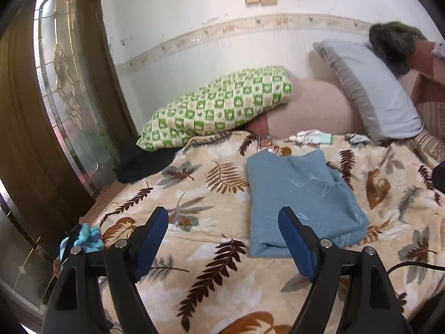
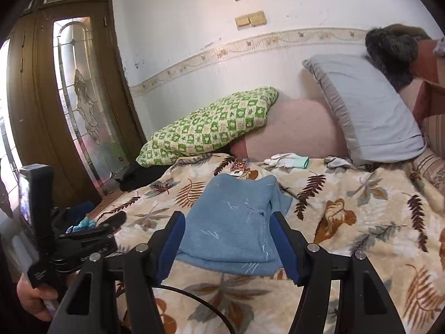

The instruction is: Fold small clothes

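A folded light blue knitted garment (image 1: 299, 197) lies flat on the leaf-patterned blanket (image 1: 211, 172). It also shows in the right wrist view (image 2: 236, 222). My left gripper (image 1: 224, 218) is open and empty, hovering just left of the garment's near edge. My right gripper (image 2: 226, 224) is open and empty, its blue pads either side of the garment's near part, above it. The left gripper (image 2: 83, 239) and the hand holding it show at the left of the right wrist view.
A green checked pillow (image 1: 219, 108), a pink pillow (image 1: 308, 108) and a grey pillow (image 1: 372, 89) lean against the wall. Small white and mint clothes (image 1: 311, 136) lie behind the garment. A blue patterned cloth (image 1: 89, 236) sits at the bed's left edge near the wooden door (image 1: 41, 105).
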`<state>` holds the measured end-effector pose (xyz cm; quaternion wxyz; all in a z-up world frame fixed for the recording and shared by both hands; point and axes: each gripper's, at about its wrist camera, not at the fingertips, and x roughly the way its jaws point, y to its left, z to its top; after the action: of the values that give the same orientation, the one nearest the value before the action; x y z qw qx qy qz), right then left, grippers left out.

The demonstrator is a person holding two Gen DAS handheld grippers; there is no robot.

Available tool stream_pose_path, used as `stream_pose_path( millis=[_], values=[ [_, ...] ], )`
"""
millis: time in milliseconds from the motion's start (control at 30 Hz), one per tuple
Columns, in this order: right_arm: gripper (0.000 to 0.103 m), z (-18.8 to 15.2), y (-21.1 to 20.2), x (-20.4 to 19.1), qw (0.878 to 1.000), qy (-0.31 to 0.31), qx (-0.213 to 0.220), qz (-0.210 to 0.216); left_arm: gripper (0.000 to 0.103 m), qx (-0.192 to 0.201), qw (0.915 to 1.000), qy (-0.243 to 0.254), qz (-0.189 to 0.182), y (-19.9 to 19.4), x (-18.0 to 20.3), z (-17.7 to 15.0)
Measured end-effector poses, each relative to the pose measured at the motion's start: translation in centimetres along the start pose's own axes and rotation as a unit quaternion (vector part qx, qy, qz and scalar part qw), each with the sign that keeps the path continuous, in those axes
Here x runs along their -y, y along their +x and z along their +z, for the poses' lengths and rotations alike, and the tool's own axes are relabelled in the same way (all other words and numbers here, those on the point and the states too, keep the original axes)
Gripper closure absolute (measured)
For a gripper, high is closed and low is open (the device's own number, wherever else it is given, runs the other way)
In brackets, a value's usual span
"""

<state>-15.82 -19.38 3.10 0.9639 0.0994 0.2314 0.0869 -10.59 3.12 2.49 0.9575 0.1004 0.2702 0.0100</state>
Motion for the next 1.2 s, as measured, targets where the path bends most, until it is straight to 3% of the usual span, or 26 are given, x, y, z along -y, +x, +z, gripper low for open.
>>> stream_pose_path(
  millis=[267, 533, 1200],
  values=[
    [0.034, 0.2, -4.7, -3.1, 1.000, -0.027, 0.014, -0.006, 0.018, 0.027, 0.9993, -0.015, -0.021, -5.8, -1.2, 0.7],
    [0.034, -0.6, -6.9, -3.9, 0.999, -0.032, 0.016, -0.004, 0.017, 0.036, 0.9982, -0.029, -0.038, -8.1, -1.3, 1.1],
    [0.034, -1.6, -4.7, -4.2, 1.000, -0.029, -0.008, -0.001, 0.017, 0.011, 0.9985, -0.039, -0.038, -6.2, -2.0, 0.2]
  ],
)
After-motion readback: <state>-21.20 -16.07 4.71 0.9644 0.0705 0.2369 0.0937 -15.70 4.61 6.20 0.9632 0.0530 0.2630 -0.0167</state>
